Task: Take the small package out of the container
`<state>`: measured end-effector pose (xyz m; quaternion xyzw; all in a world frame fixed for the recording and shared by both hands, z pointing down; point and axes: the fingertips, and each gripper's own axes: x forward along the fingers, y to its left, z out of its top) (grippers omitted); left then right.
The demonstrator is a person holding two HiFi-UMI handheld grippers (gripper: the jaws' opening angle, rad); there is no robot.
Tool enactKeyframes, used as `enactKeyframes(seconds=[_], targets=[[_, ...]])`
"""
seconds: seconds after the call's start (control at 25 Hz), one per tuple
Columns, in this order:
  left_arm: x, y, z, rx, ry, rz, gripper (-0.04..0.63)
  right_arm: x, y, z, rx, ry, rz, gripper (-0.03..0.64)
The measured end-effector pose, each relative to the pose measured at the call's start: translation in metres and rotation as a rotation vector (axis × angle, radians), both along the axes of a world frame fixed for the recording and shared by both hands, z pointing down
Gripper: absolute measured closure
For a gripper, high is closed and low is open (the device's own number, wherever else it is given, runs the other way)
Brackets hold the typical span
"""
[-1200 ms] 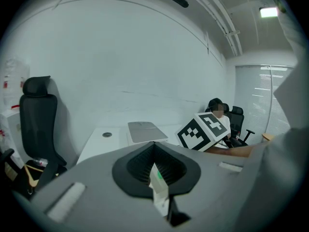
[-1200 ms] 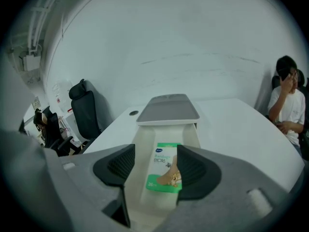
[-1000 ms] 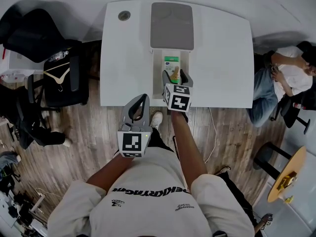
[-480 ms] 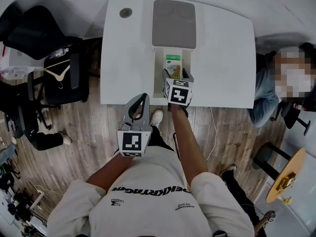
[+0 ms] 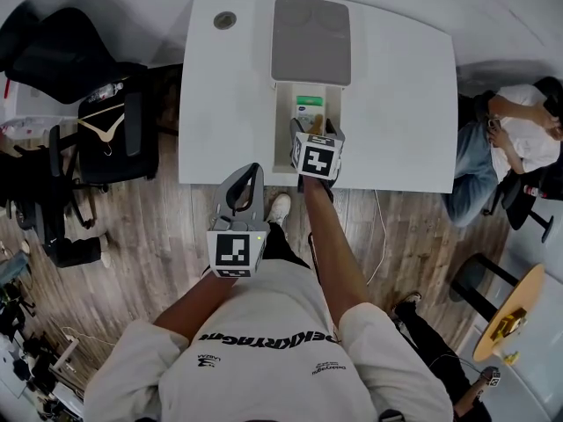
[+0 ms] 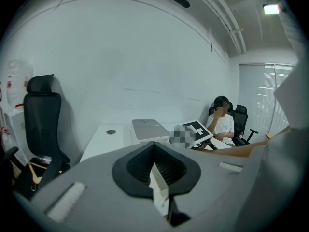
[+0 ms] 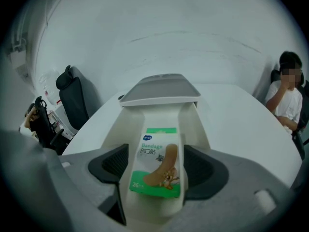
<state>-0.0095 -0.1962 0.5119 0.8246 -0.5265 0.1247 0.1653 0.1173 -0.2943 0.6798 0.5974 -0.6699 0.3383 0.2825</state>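
Observation:
The small package (image 5: 309, 107) is a green-and-white bandage box (image 7: 157, 170) lying flat in a white container (image 5: 282, 121) on the white table (image 5: 396, 104). The container's grey lid (image 5: 310, 29) is swung back behind it. My right gripper (image 5: 315, 130) points down into the container, open, and its jaws have just been opening. In the right gripper view the dark pads (image 7: 115, 162) stand apart on either side of the box without pressing on it. My left gripper (image 5: 251, 172) hangs in front of the table's near edge, shut and holding nothing (image 6: 155, 161).
A black office chair (image 5: 110, 139) with a hanger stands left of the table. A person sits at the right (image 5: 519, 139). A round cable port (image 5: 224, 20) is in the table's far left corner. A round wooden side table (image 5: 510, 315) stands at lower right.
My right gripper has dropped lower over the container and its jaws have spread wider around the box. The left gripper has stayed where it was.

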Motion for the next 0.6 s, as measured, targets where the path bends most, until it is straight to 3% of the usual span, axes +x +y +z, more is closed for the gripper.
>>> enactKeyframes(seconds=[0.6], targets=[[0.002, 0.004, 0.003, -0.009, 0.001, -0.007, 0.592, 0.001, -0.004, 0.018, -0.053, 0.016, 0.009, 0.272]])
